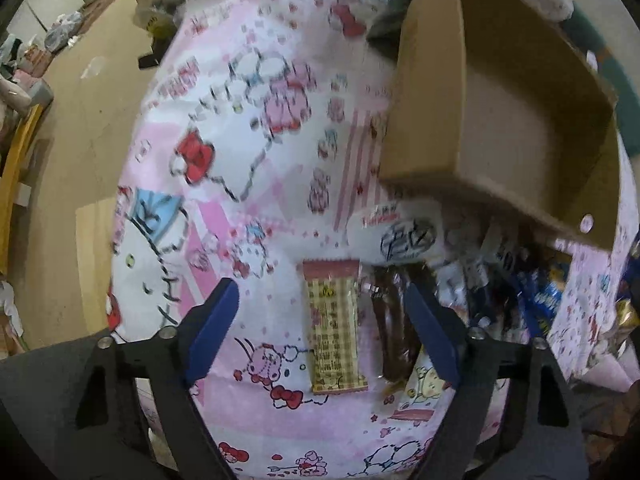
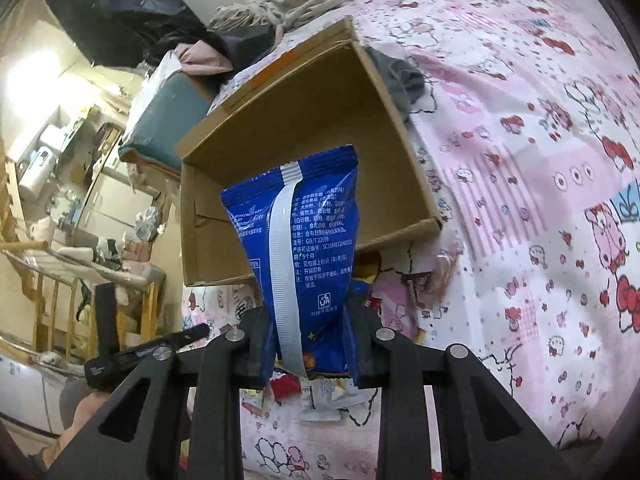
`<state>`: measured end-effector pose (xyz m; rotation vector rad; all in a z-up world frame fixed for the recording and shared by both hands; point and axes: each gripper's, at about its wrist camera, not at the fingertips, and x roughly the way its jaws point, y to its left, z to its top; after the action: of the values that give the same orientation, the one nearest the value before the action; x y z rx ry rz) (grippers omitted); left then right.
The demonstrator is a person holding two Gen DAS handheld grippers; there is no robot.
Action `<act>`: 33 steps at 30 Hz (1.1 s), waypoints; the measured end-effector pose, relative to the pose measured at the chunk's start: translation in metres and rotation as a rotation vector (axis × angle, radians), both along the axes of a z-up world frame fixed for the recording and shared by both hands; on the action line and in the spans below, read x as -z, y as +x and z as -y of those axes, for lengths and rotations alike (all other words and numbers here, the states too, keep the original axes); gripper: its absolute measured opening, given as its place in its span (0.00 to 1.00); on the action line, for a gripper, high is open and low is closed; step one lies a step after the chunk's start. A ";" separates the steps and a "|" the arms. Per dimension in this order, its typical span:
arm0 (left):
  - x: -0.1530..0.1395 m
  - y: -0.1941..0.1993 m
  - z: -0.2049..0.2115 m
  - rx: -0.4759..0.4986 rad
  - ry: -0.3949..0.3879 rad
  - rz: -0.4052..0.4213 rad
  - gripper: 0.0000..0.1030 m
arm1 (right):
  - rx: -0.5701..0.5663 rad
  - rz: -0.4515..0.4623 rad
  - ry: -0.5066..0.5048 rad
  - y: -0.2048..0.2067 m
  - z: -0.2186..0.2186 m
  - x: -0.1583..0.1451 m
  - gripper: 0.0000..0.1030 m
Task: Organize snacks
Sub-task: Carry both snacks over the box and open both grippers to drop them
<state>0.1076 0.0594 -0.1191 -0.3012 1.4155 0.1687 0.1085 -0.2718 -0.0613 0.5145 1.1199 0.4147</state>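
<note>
Left to right: we see the left gripper spread wide above a beige snack bar on the bedsheet (cartoon print); the right gripper clamps a blue snack packet before the cardboard box

A pink cartoon-print bedsheet lies rumpled beside a wooden rack.

Blue snack bag upright before open cardboard box; pink-checked bar flat, perhaps wafer.
</note>
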 end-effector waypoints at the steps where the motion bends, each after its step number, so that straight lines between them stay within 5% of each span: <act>1: 0.006 0.000 0.002 0.007 0.001 -0.019 0.74 | -0.003 0.001 -0.004 -0.002 -0.006 0.001 0.28; 6: 0.028 -0.003 0.010 0.023 -0.030 -0.086 0.51 | -0.005 0.001 -0.009 0.002 -0.006 0.003 0.28; 7: 0.027 -0.003 0.011 0.029 -0.050 -0.075 0.26 | -0.004 0.000 -0.010 0.002 -0.006 0.003 0.28; 8: 0.026 -0.002 0.014 0.047 -0.040 -0.082 0.21 | -0.003 -0.002 -0.008 0.003 -0.006 0.004 0.28; 14: 0.021 -0.009 0.005 0.030 -0.042 -0.079 0.21 | 0.003 -0.006 0.009 0.001 -0.003 0.004 0.28; 17: 0.006 -0.014 -0.004 0.022 -0.020 -0.013 0.21 | 0.002 0.003 0.029 0.001 -0.002 0.000 0.28; 25: -0.098 -0.002 0.003 0.049 -0.004 0.295 0.21 | -0.010 0.072 0.059 0.019 -0.004 -0.022 0.28; 33: -0.124 0.053 0.044 0.149 0.005 0.400 0.21 | -0.032 0.106 -0.002 0.067 -0.018 -0.018 0.28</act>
<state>0.1607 0.0156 0.0047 -0.2098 1.0352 -0.0110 0.1754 -0.2539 -0.0436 0.4682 1.0274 0.4633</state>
